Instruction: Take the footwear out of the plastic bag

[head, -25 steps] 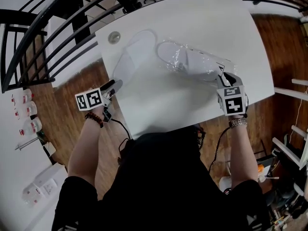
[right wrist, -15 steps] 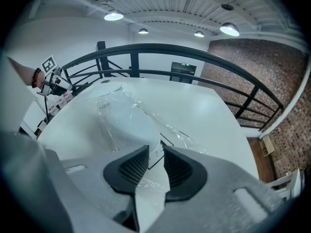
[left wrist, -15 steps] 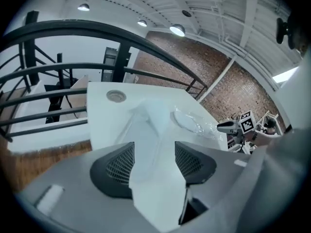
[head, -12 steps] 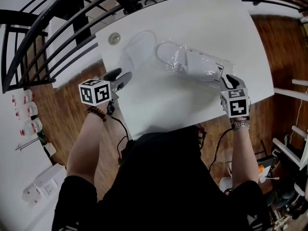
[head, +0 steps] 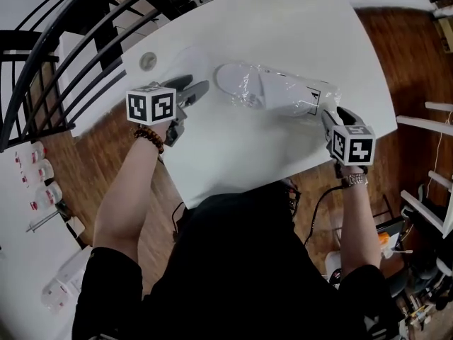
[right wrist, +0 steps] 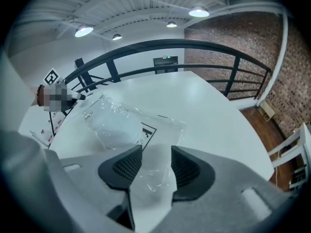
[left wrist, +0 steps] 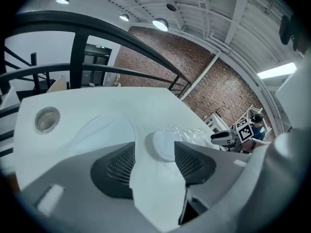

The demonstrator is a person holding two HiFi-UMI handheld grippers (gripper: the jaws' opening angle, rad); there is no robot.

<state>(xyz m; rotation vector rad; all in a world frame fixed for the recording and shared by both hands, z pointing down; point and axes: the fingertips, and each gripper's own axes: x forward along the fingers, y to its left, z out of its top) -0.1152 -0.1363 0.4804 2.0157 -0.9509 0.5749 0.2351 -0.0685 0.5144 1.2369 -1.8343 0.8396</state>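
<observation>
**A:** What sits at the far left?

**B:** A black railing (head: 67,44) curves round the white counter (head: 283,20), and a round grommet (left wrist: 47,119) is set in the counter's left corner. Beside the grommet a loose slipper (left wrist: 99,130), white and out of any wrapping, lies flat on the counter.

**A:** And the left tongs?

**B:** The left tongs (head: 199,84) hang over the counter's left part, just right of that loose slipper. Their jaws stand spread with nothing gripped. In the left gripper view, bare counter shows in the gap between them.

**A:** Where is the rest of the footwear?

**B:** Further right the second slipper (head: 248,83) is still inside the clear plastic bag (head: 290,91), which lies crinkled across the middle of the counter. Its rounded end points toward the left tongs but is apart from them. A black-edged label (right wrist: 147,130) shows on the bag's right half.

**A:** And the right side?

**B:** The right tongs (right wrist: 156,152) point down at the bag's right end near the counter's edge. Their jaws have just been opening. The thin plastic lies loose between them, and neither pad presses on it.
</observation>
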